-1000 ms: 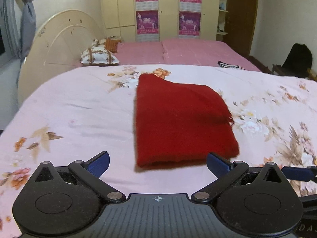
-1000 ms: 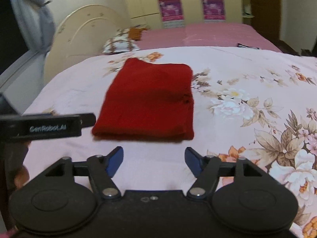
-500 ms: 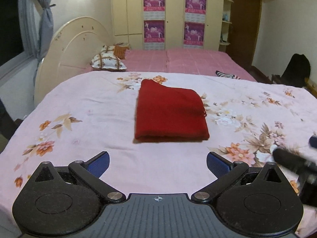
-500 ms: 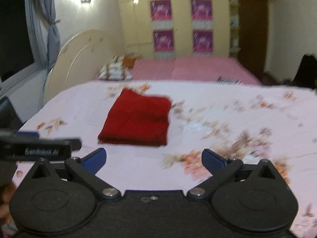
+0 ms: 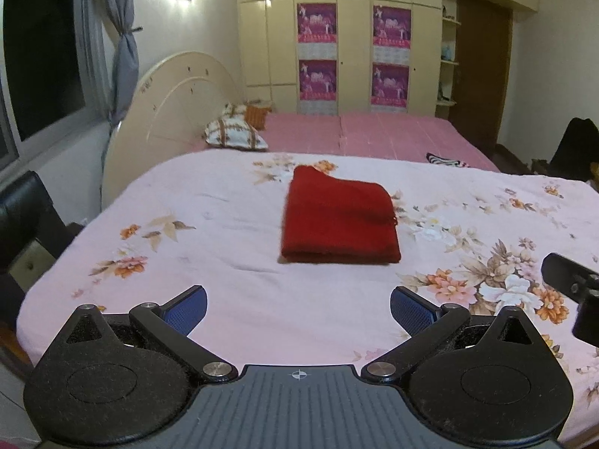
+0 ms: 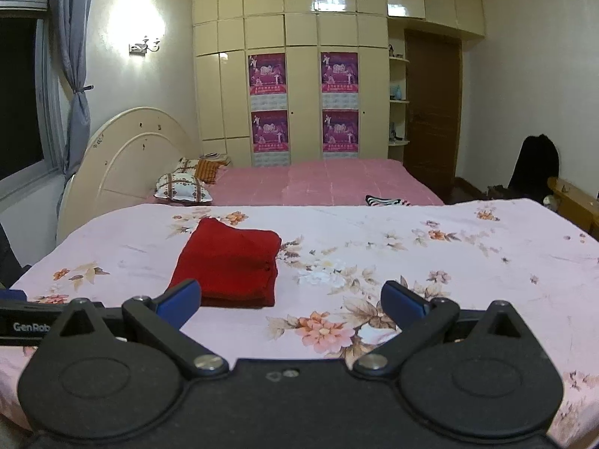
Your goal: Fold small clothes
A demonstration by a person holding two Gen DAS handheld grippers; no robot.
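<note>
I am holding my left gripper (image 5: 298, 305) over the near edge of the bed, its blue-padded jaws spread wide with only bedsheet showing between them. My right gripper (image 6: 291, 301) is released too; its jaws have just been opening, they are standing fully apart, and nothing is sitting between them.

The red garment (image 5: 338, 220) is lying folded into a compact rectangle on the floral sheet (image 5: 209, 217), flat and touching neither gripper. In the left wrist view it is resting straight ahead of my left fingers, a little beyond them toward the far side of the bed. In the right wrist view the same red garment (image 6: 230, 262) is sitting ahead and to the left, its near edge partly hidden behind my left-hand blue fingertip (image 6: 179, 299) of that gripper. A short thread is sticking out at its right edge.

At the right border of the left wrist view a black part of my right gripper (image 5: 572, 284) is poking in, near the sheet's large flower print. At the left border of the right wrist view a black bar with white lettering (image 6: 26, 323) is showing, part of my other tool.

Farther back a second bed with a pink cover (image 6: 325, 181) is standing against the cream wardrobe (image 6: 299, 75), with patterned pillows (image 6: 183, 185) at its left and a striped cloth (image 6: 385, 200) on its near right.
</note>
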